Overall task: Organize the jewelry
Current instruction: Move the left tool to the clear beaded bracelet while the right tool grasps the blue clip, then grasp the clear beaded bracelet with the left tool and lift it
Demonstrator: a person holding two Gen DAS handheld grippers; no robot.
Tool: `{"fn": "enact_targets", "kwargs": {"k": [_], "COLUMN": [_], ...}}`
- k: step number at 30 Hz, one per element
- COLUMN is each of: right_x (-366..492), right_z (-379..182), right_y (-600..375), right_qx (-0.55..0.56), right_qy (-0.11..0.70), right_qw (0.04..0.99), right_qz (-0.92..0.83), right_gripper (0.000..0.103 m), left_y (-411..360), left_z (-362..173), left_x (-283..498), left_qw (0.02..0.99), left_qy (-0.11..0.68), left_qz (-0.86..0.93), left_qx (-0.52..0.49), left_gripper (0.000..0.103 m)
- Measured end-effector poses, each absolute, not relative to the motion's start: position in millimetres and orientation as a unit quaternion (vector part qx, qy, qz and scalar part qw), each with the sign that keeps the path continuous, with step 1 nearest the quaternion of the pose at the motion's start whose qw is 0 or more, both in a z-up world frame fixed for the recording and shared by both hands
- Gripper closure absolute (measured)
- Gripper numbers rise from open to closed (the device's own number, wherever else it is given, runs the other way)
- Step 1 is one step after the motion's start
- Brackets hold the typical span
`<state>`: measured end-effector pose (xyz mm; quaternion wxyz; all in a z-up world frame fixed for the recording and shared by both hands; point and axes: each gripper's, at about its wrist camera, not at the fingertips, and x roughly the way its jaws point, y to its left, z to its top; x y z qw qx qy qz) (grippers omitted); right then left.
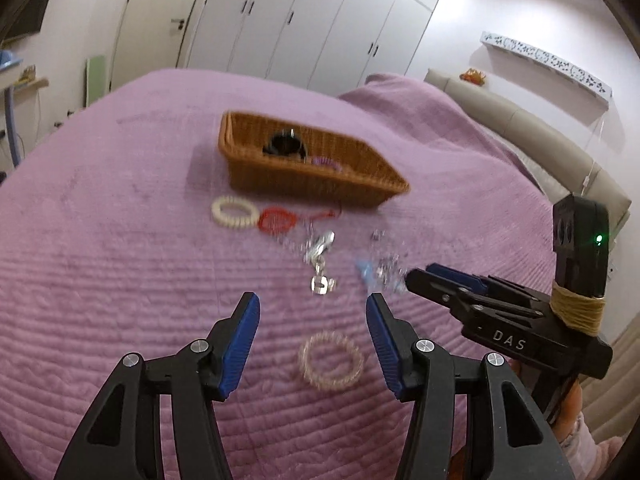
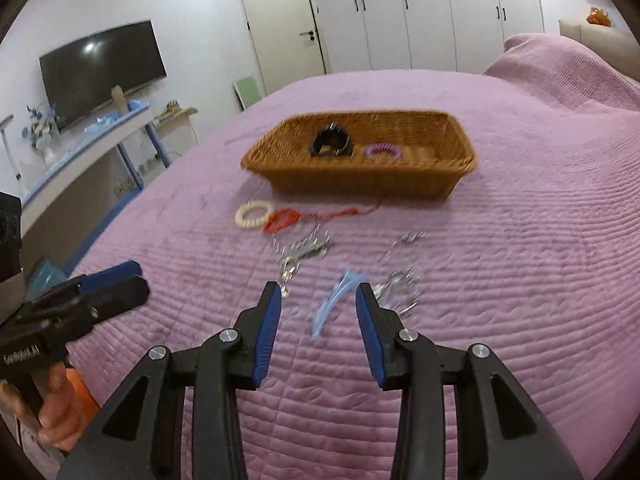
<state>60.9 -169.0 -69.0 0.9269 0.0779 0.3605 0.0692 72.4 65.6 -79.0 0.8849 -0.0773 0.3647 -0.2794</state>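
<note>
A brown wicker basket (image 1: 360,188) (image 2: 360,184) sits on the purple bedspread, holding a black piece (image 1: 285,145) (image 2: 331,144) and a purple bracelet (image 1: 326,163) (image 2: 382,151). In front lie a cream bracelet (image 1: 235,212) (image 2: 254,214), a red one (image 1: 277,220) (image 2: 282,219), silver pieces (image 1: 320,254) (image 2: 304,254) and a light blue clip (image 2: 334,302). A pinkish coil bracelet (image 1: 331,360) lies between my left gripper's open jaws (image 1: 313,304). My right gripper (image 2: 317,294) is open around the blue clip; it also shows in the left wrist view (image 1: 416,274).
The purple bedspread (image 1: 120,280) (image 2: 520,280) covers the bed, with a raised pillow end (image 1: 420,104) by the beige headboard (image 1: 520,128). White wardrobes (image 1: 320,12) stand behind. A TV (image 2: 102,68) and desk (image 2: 80,152) are left of the bed.
</note>
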Motion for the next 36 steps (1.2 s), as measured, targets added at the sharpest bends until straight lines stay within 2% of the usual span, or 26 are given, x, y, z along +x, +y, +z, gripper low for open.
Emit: {"fn": "enact_targets", "kwargs": {"k": [7, 14, 16, 21, 25, 29, 32, 36], "right_x": [76.6, 89.5, 94.0, 105.6, 107.5, 107.5, 105.0, 97.1], "right_z": [-111.1, -125.1, -123.8, -127.1, -130.5, -132.5, -132.0, -130.0], "right_y": [-162.9, -162.7, -160.6, -159.5, -165.7, -173.0, -174.8, -175.4], "right_qx": [0.115, 0.131, 0.128, 0.122, 0.126, 0.144, 0.142, 0.132], "right_qy": [0.400, 0.409, 0.411, 0.420, 0.420, 0.418, 0.417, 0.411], "right_qw": [0.908, 0.901, 0.901, 0.899, 0.898, 0.896, 0.897, 0.901], "right_qz": [0.052, 0.055, 0.050, 0.031, 0.029, 0.034, 0.034, 0.037], "right_gripper": [0.062, 0.062, 0.062, 0.072, 0.086, 0.094, 0.094, 0.094], "left_y": [53.4, 44.0, 38.5, 33.1, 31.5, 33.3, 33.8, 37.2], "left_z": [-108.6, -120.9, -125.9, -130.2, -133.3, -132.4, -131.2, -129.7], "left_x": [75.2, 78.6, 79.0, 79.0, 80.0, 79.2, 78.7, 76.9], "left_qw": [0.873, 0.866, 0.865, 0.868, 0.874, 0.875, 0.876, 0.878], "left_qy": [0.388, 0.405, 0.412, 0.413, 0.415, 0.415, 0.416, 0.414], "left_qz": [-0.287, -0.289, -0.285, -0.274, -0.252, -0.250, -0.244, -0.241], "left_qx": [-0.066, -0.047, -0.033, -0.014, 0.002, 0.006, 0.008, 0.000], "left_gripper": [0.046, 0.046, 0.053, 0.056, 0.074, 0.079, 0.090, 0.093]}}
